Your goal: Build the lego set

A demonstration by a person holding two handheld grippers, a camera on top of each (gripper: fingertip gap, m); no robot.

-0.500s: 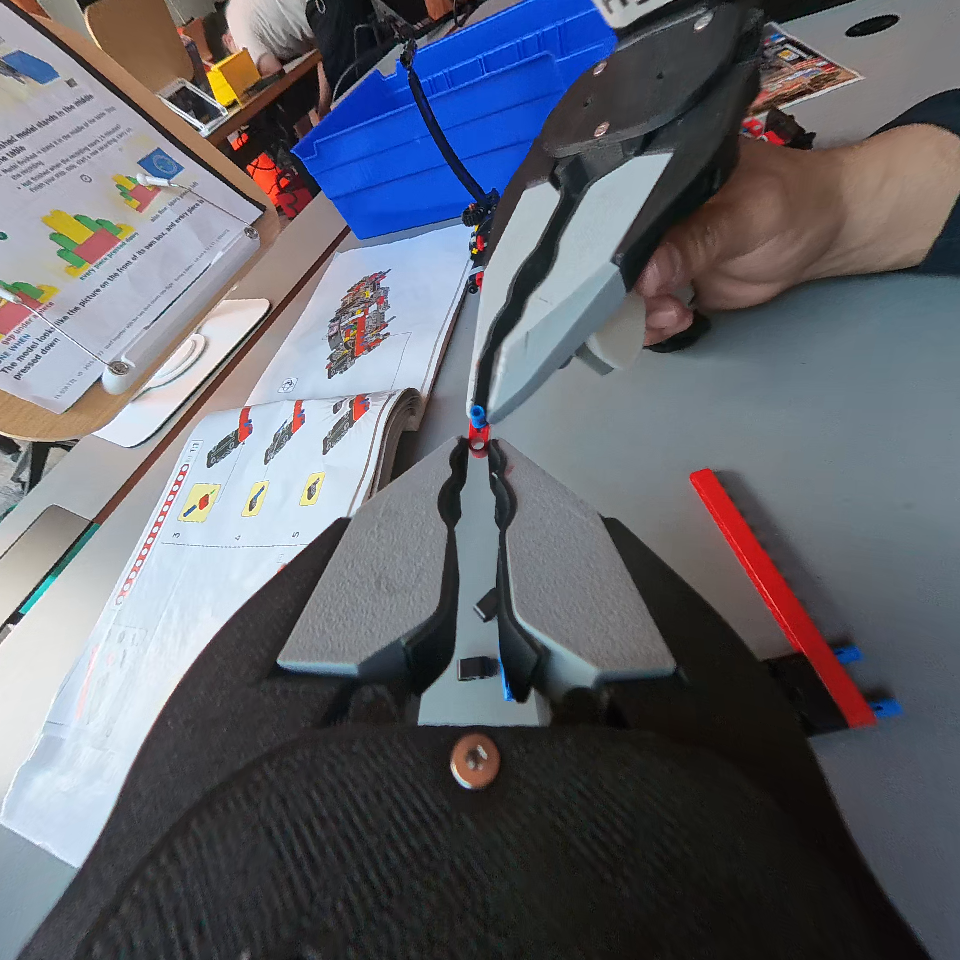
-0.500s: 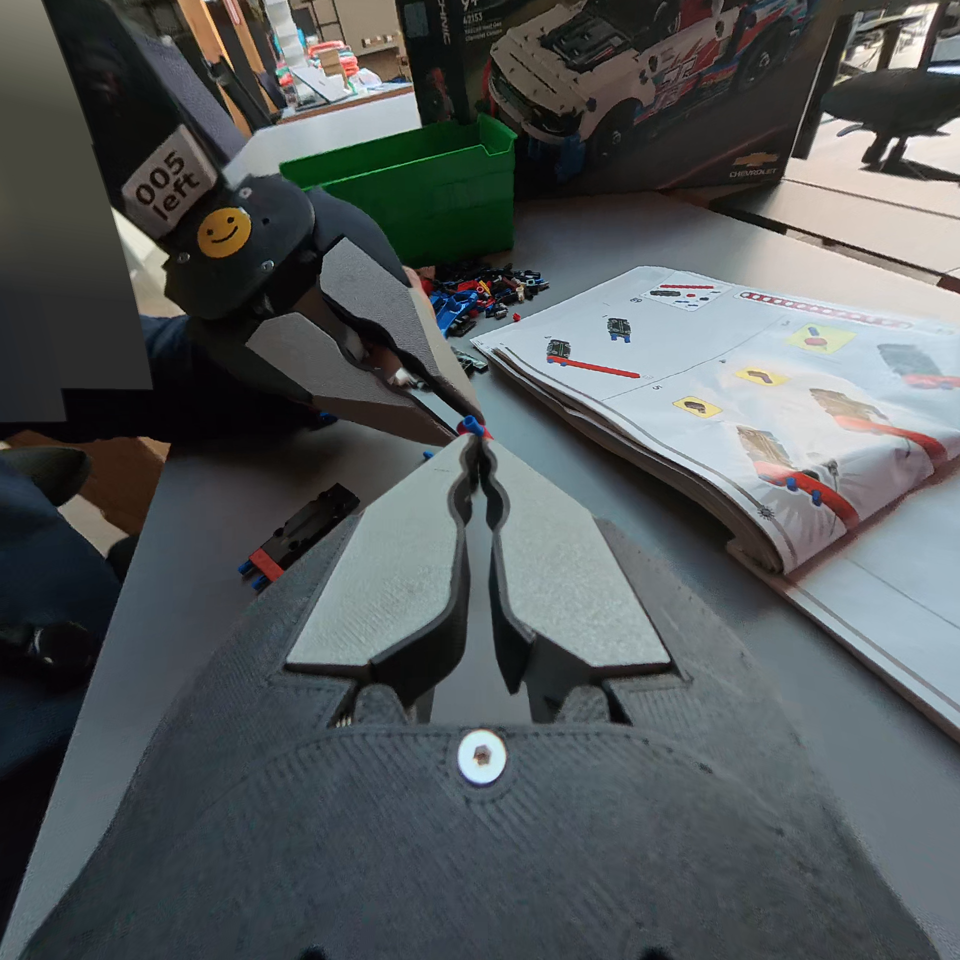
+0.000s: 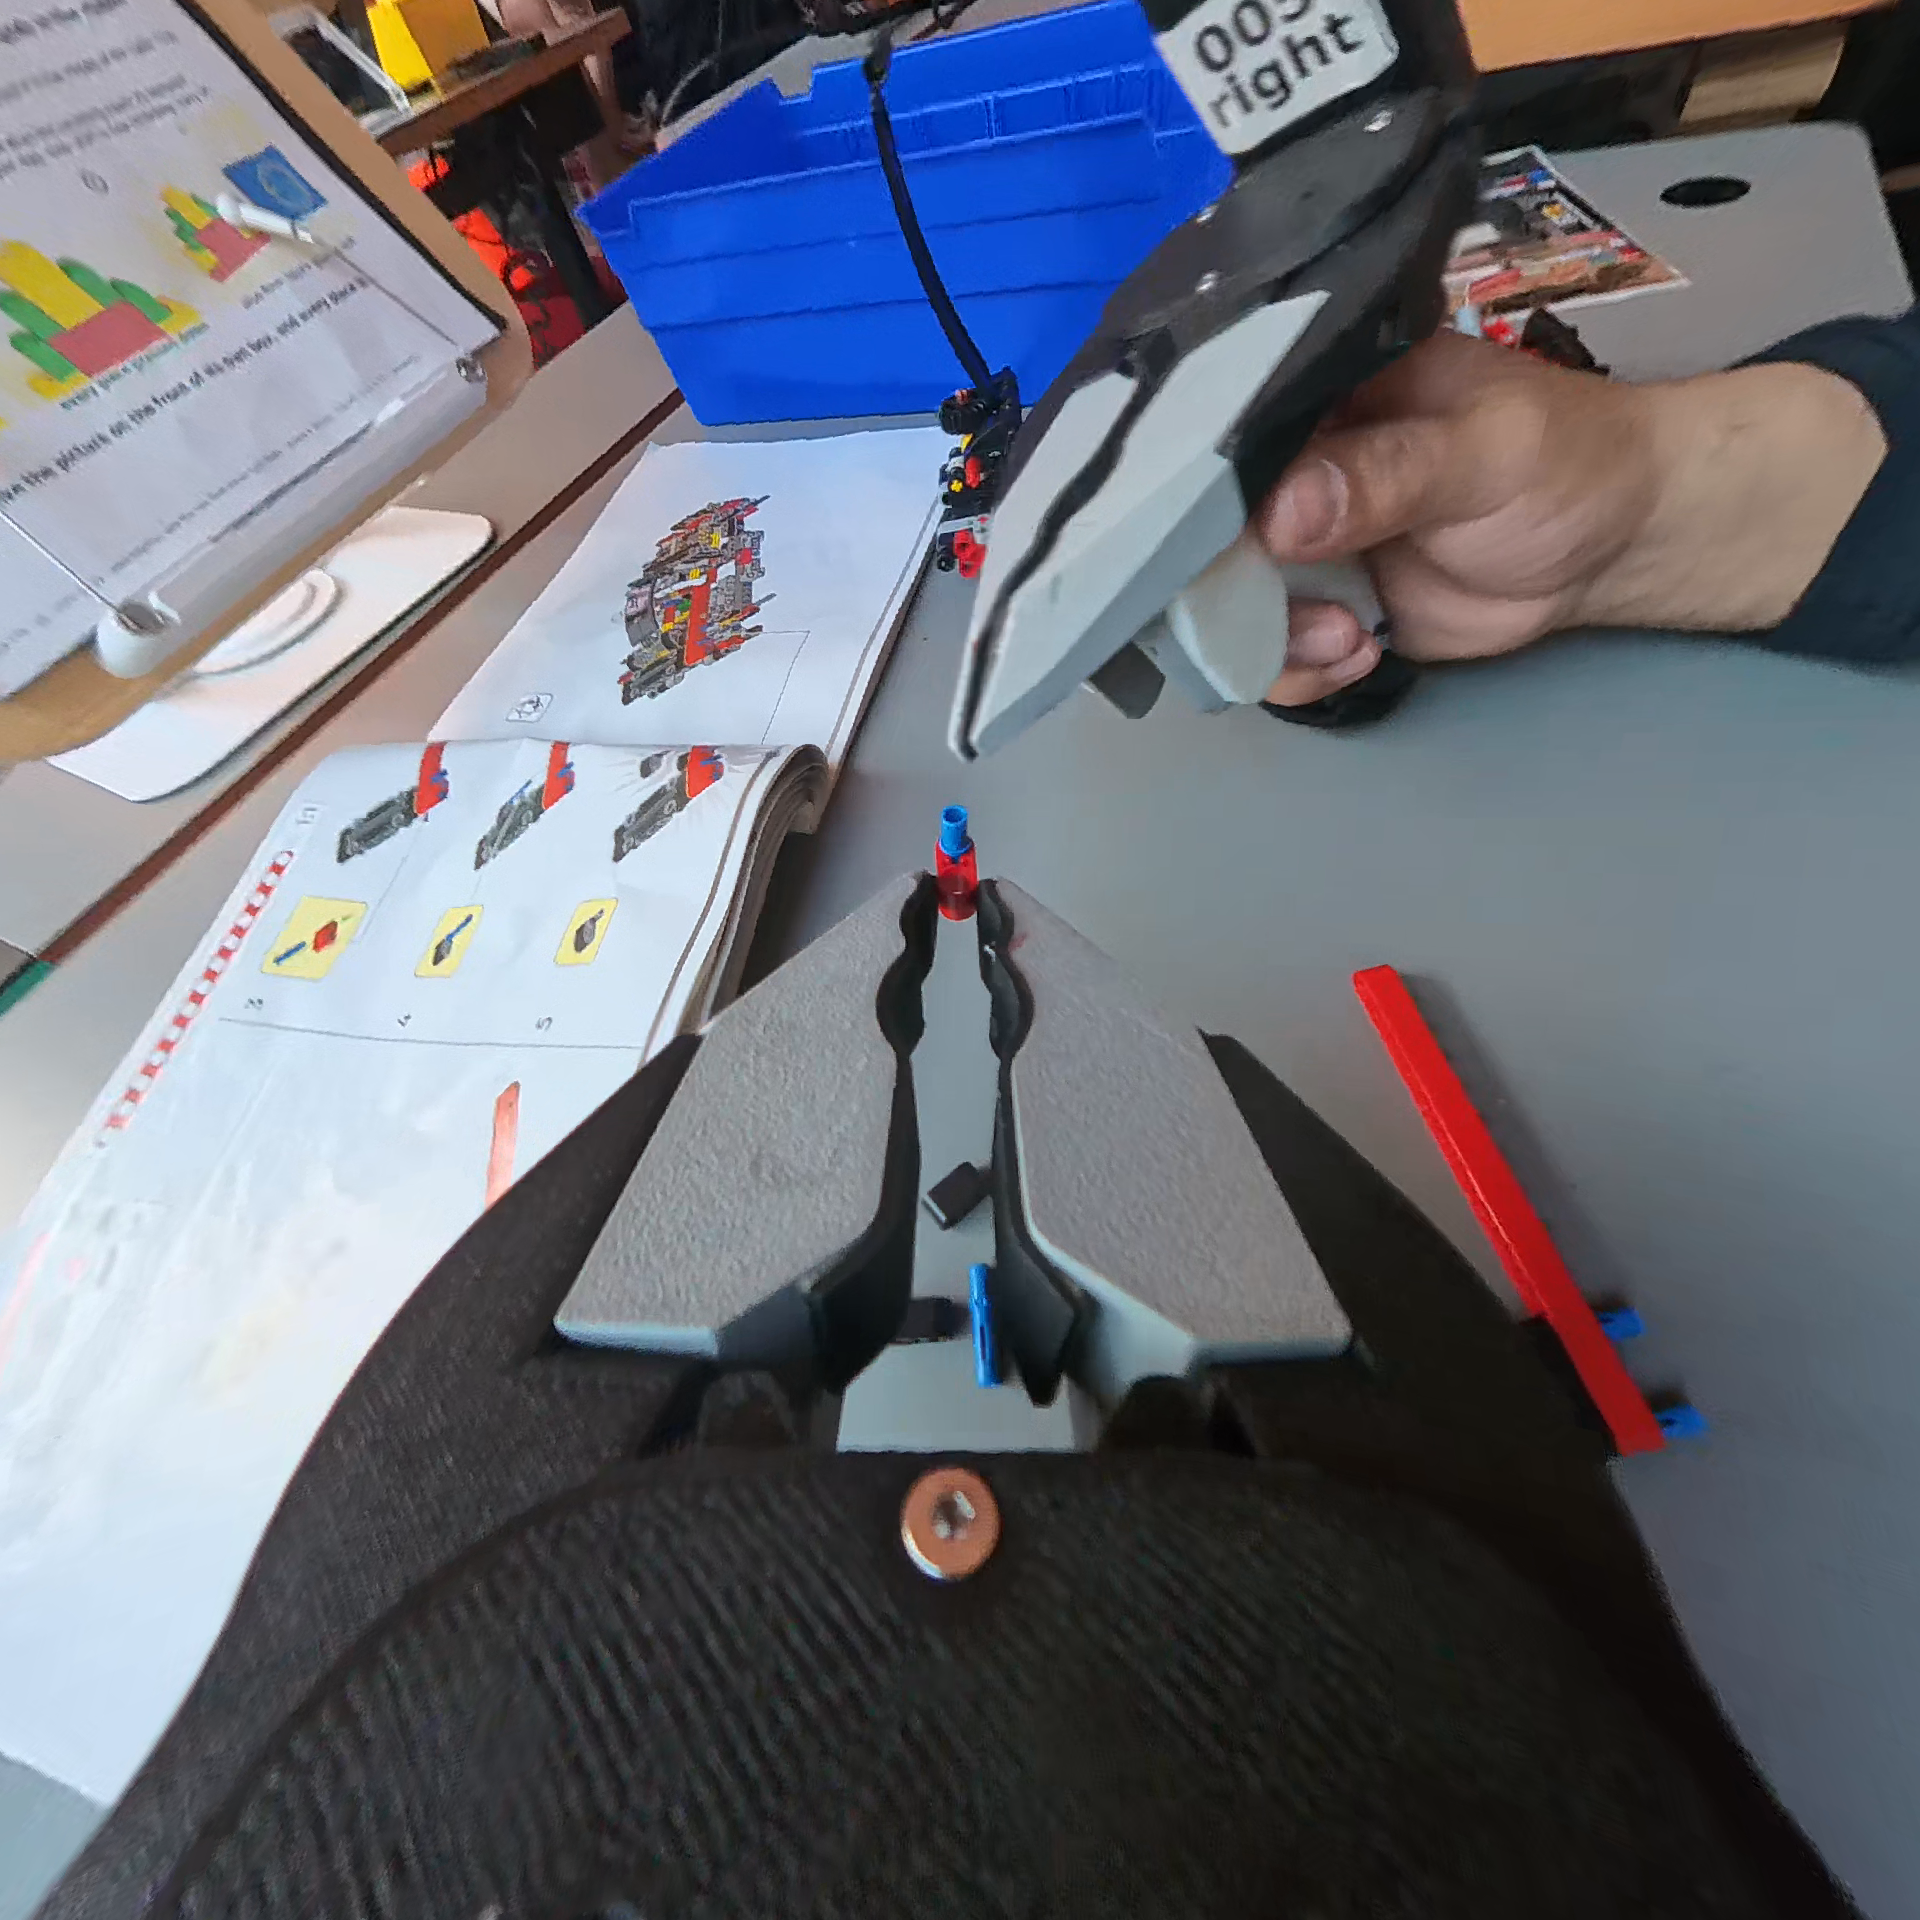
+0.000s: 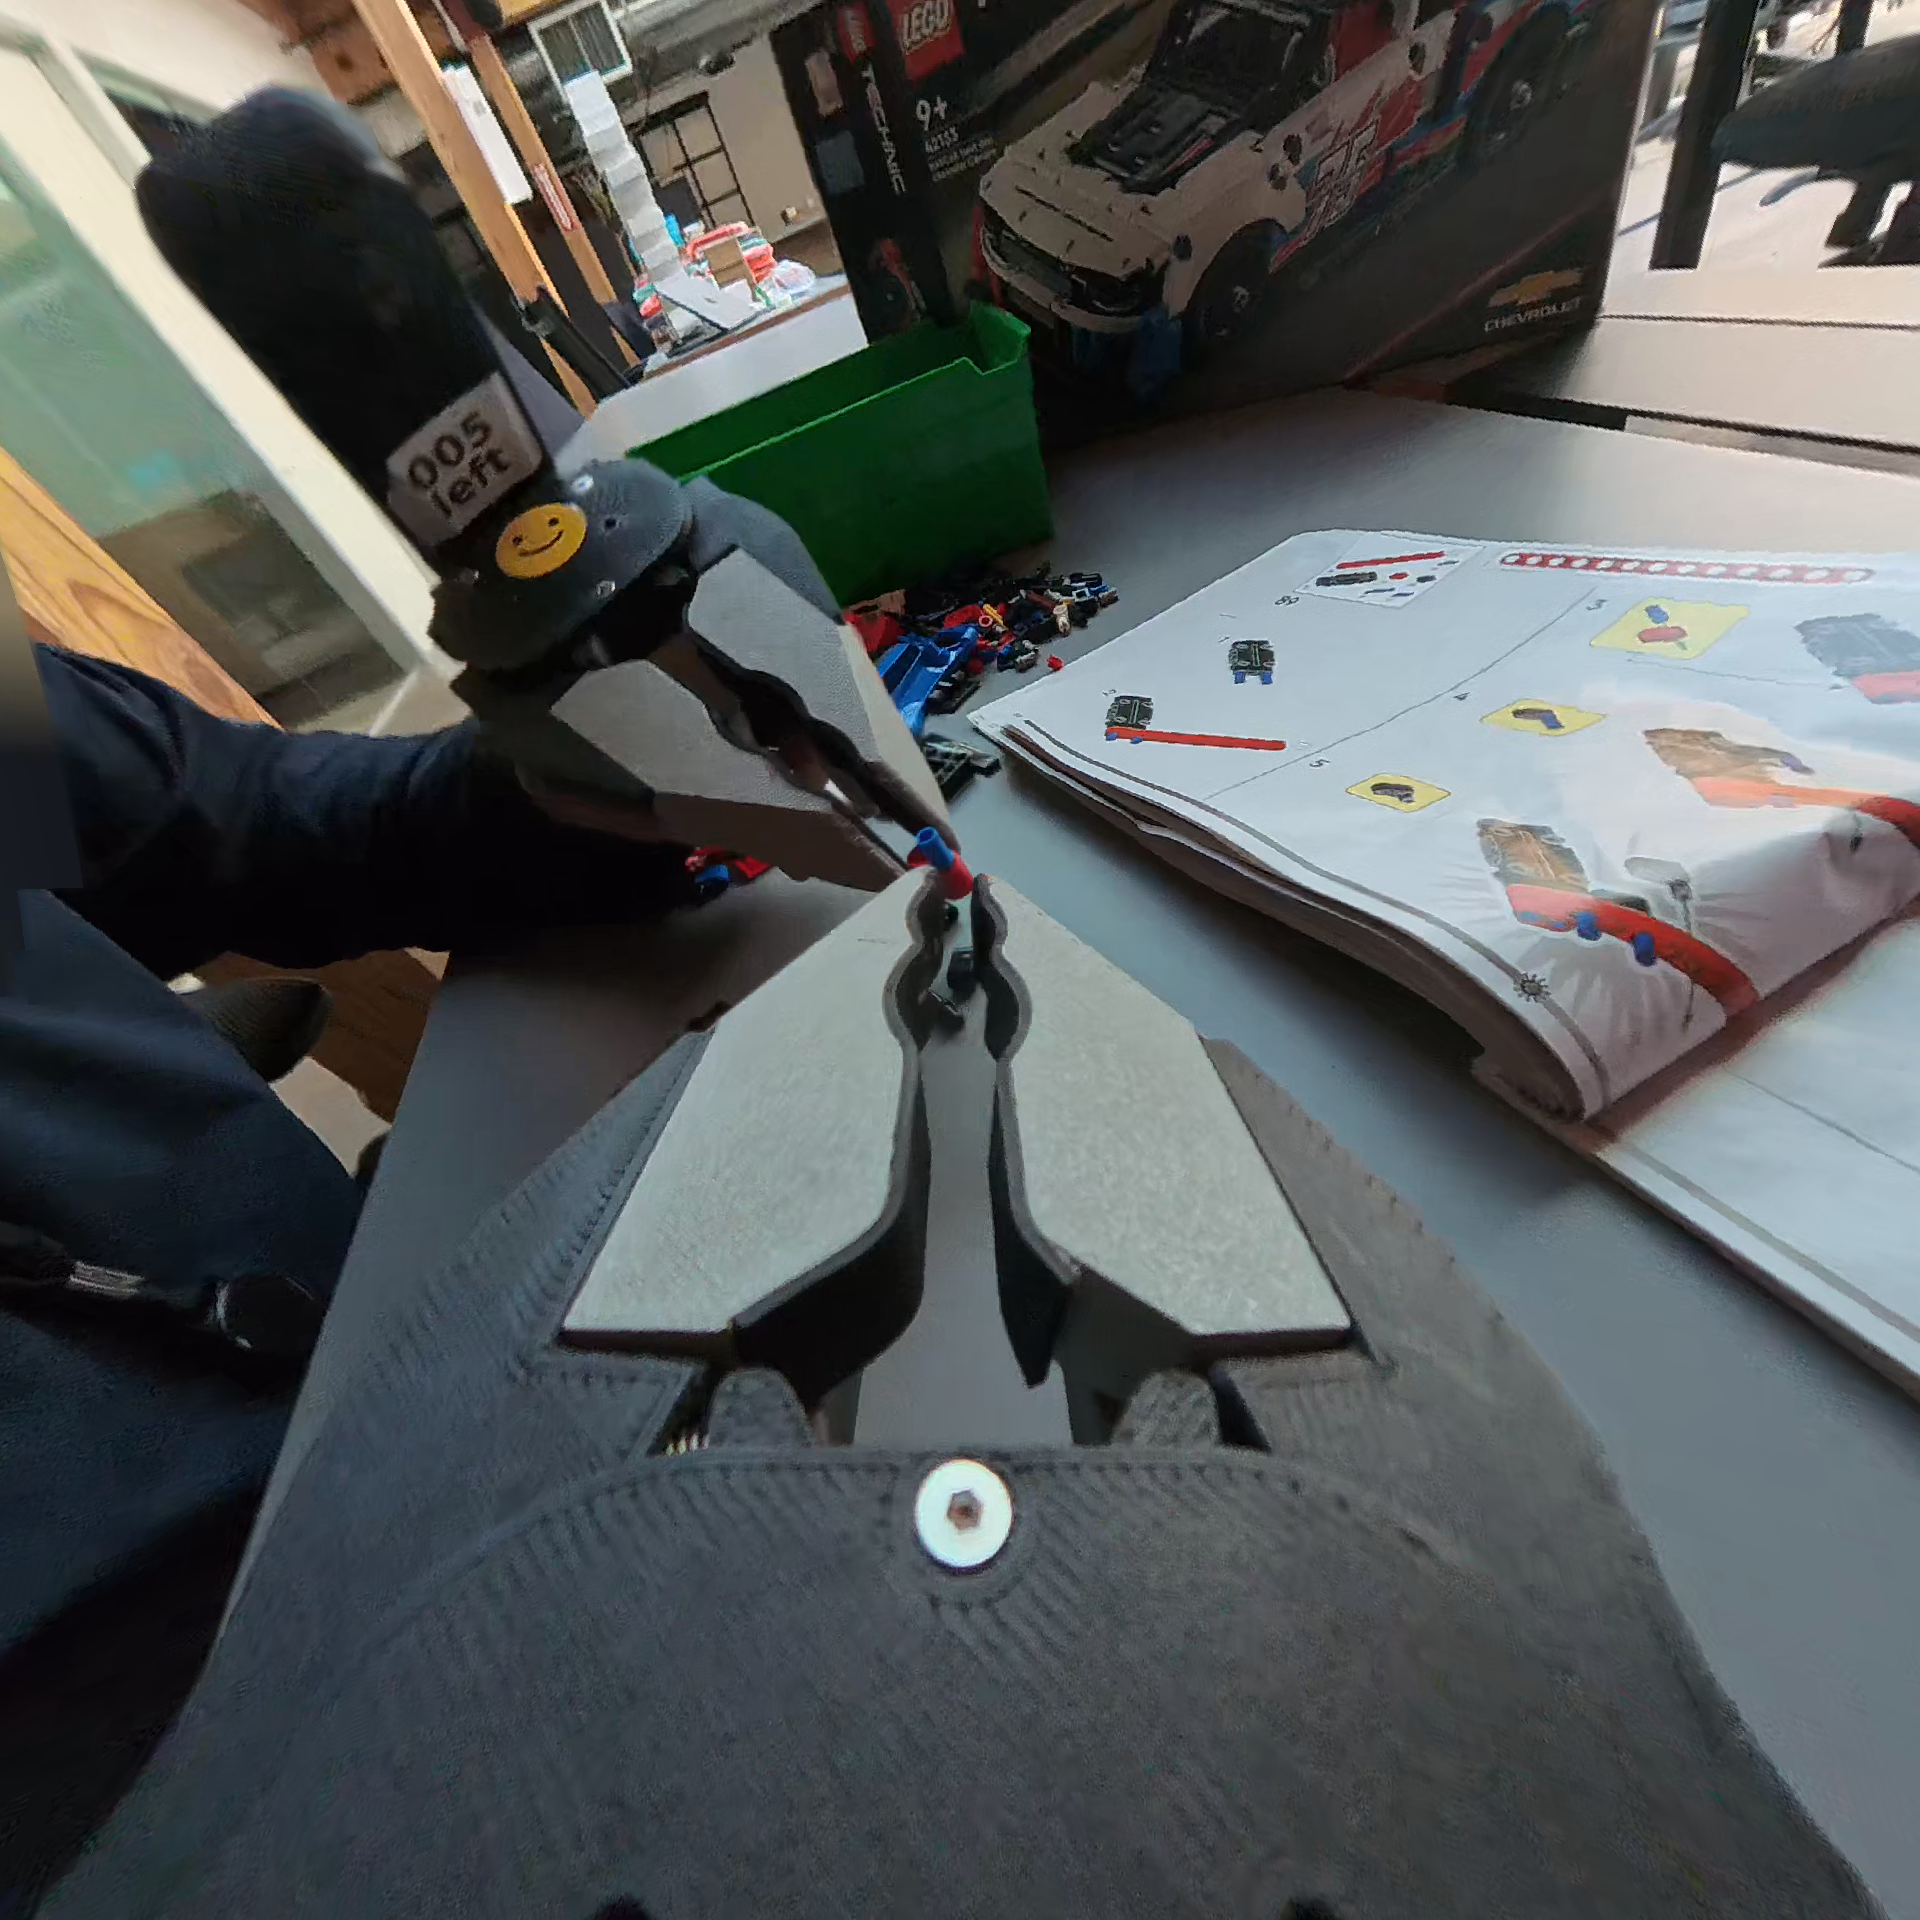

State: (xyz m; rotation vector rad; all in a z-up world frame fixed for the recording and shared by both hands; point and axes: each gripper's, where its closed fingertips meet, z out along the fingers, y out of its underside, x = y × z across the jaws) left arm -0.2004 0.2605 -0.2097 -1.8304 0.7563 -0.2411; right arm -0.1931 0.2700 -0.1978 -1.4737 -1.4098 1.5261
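Left gripper clamped on small translucent red plastic connector with blue pin — raised above grey table. Right gripper closed, bare, just beyond; open instruction booklet alongside.

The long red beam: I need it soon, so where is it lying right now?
In the left wrist view the long red beam lies on the grey table, right of the left gripper, black block at its near end.

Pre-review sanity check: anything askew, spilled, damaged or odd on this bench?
Nothing damaged. Loose small bricks lie scattered on the grey table beside the green bin, not in it. The instruction booklet bulges at its fold. The left gripper pinches a small red piece with a blue pin.
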